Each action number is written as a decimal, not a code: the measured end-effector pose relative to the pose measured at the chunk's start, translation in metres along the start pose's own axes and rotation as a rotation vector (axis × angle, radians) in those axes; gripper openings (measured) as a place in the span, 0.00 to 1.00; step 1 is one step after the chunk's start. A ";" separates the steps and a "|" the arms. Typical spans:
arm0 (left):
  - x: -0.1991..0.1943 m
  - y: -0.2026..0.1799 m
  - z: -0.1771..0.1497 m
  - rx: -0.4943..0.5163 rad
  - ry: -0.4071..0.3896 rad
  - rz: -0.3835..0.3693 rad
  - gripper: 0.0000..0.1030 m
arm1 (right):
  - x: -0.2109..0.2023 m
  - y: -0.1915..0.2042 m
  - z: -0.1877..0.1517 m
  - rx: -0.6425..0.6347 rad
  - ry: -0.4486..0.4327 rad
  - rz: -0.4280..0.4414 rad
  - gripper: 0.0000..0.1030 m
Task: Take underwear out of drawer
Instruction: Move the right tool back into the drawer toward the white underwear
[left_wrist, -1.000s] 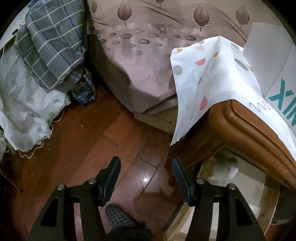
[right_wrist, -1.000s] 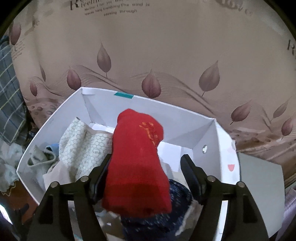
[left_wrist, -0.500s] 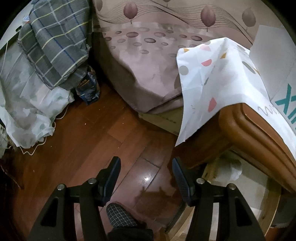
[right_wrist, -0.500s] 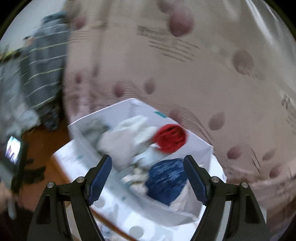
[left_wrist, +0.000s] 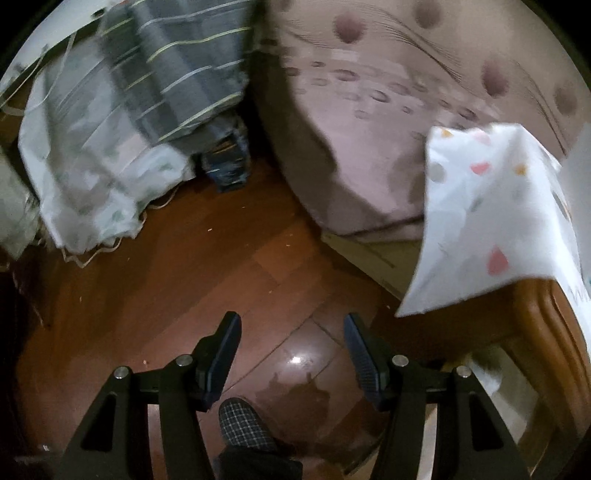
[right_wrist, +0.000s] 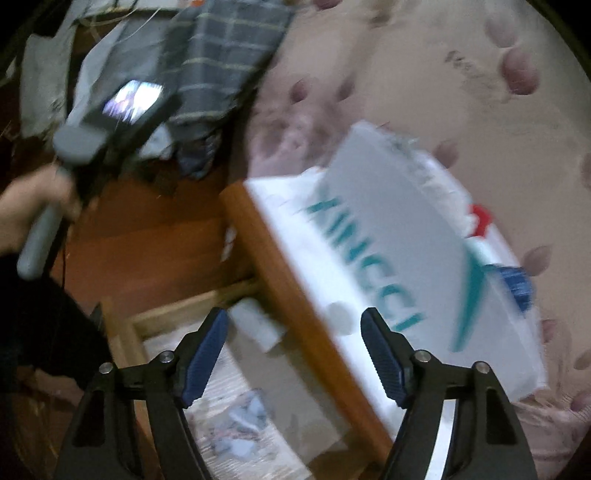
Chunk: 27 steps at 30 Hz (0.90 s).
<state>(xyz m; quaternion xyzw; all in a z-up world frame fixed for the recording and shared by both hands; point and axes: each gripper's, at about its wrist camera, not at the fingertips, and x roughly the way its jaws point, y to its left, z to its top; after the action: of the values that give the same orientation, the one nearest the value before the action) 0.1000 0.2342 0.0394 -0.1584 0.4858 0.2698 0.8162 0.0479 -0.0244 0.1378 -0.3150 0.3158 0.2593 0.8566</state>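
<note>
A reddish wooden floor (left_wrist: 155, 295) meets one bed (left_wrist: 369, 140) under a pink leaf-print cover. Beside it stands one wooden cabinet (right_wrist: 288, 295), topped by one white box (right_wrist: 388, 258); red and blue cloth shows at the box's far rim. One drawer (right_wrist: 207, 376) stands open below, blurred cloth lying inside. Left claw (left_wrist: 291, 354) spread, empty, above the floor. Right claw (right_wrist: 293, 350) empty, its jaws closing, over the drawer.
</note>
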 end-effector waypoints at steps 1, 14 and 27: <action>0.001 0.006 0.001 -0.021 0.004 0.013 0.58 | 0.009 0.007 -0.004 -0.011 0.010 0.027 0.62; 0.010 0.032 0.002 -0.119 0.051 0.054 0.58 | 0.111 0.062 -0.029 -0.185 0.040 0.138 0.50; 0.009 0.026 0.001 -0.105 0.042 0.077 0.58 | 0.178 0.073 -0.047 -0.272 0.036 0.119 0.49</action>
<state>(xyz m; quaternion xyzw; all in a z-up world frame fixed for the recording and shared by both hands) 0.0887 0.2582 0.0322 -0.1876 0.4937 0.3228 0.7854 0.1011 0.0347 -0.0434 -0.4136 0.3110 0.3444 0.7833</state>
